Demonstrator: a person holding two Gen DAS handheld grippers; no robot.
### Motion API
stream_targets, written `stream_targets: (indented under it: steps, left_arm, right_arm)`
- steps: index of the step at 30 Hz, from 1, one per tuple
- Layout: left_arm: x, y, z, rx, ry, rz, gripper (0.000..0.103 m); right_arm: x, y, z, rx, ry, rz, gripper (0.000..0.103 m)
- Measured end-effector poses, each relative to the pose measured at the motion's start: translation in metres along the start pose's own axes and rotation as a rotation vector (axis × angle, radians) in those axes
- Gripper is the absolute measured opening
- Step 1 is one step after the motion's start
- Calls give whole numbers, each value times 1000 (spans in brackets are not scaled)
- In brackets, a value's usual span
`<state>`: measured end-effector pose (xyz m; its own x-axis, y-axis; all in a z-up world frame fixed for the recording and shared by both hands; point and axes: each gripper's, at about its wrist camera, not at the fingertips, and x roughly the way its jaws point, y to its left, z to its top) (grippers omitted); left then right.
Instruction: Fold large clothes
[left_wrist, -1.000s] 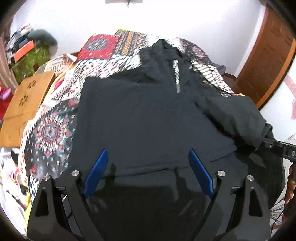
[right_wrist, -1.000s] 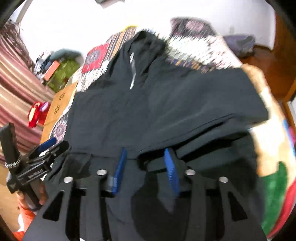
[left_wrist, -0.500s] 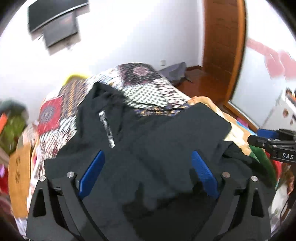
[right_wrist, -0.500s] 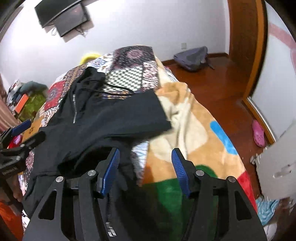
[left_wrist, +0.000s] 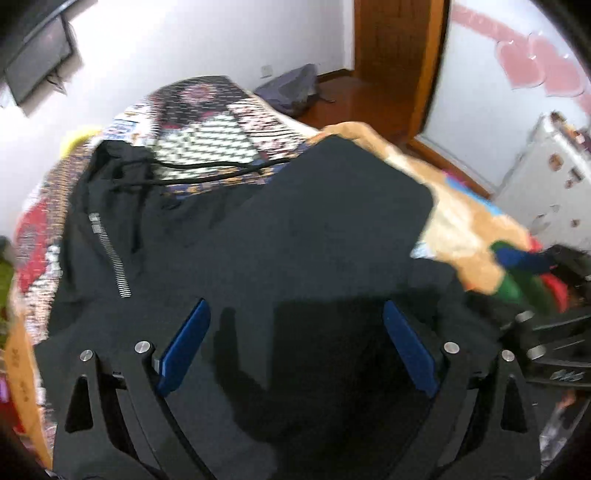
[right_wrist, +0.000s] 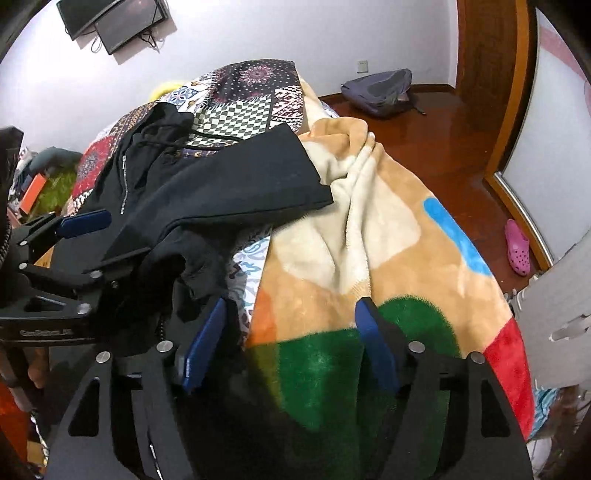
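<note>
Since a second ago the right gripper has let go of the sleeve and swung out over the blanket, jaws spread. The left gripper hangs spread over the black hoodie mid-bed. Its loose hem, seemingly bunched at the near bed edge, could snag and slide floorward; the far side offers room.

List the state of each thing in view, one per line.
Hoodie: spread on the bed, part folded, zipper closed.
Drawstring: loose, trailing over the quilt.
Blanket: rumpled on the bed.
Left gripper: open, empty, above the hoodie.
Right gripper: open, empty, above the blanket.
Backpack: slumped on the floor.
TV: off.
</note>
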<state>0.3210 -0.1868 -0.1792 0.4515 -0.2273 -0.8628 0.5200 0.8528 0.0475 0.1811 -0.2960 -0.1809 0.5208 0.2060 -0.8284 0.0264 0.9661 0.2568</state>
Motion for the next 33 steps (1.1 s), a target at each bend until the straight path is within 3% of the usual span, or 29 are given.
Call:
stream_targets:
  steps: [6,8,11,13,15,17,21,27,29,31,33]
  left_arm:
    - [12,-22,12,73,7,26,96]
    - [17,-24,16,87,-13,48,91]
    - [20,-19,20,62,-33,46,58]
    - [20,-13,20,47,-33,57,23]
    - [14,-3,19,29,-45,87,13]
    - [-2,19,17,-28,-79,89,12]
    - [-47,74,5,-142,-164,165,10]
    - [-90,143,-58,-301,-179,231,11]
    - [-85,155,-87,-341,-139,231,18]
    - [-69,162,-119,-370,-64,204,44]
    - [-55,164,-139,-389,-8,223,64]
  right_arm:
    - [3,-10,-5,52,9,18,75]
    - [2,-10,-6,60,7,19,75]
    - [0,-7,-5,47,6,5,75]
    - [-1,-5,-4,30,8,-8,75]
    - [-4,-3,-2,4,14,-20,75]
    - [-6,-2,2,-18,15,-30,75]
    - [-13,6,12,-79,-3,-66,75]
    - [-19,22,24,-136,-38,-84,75]
    - [-22,29,28,-126,-51,-71,75]
    - [-23,37,33,-118,-56,-50,75]
    - [-24,47,36,-129,-57,-31,75]
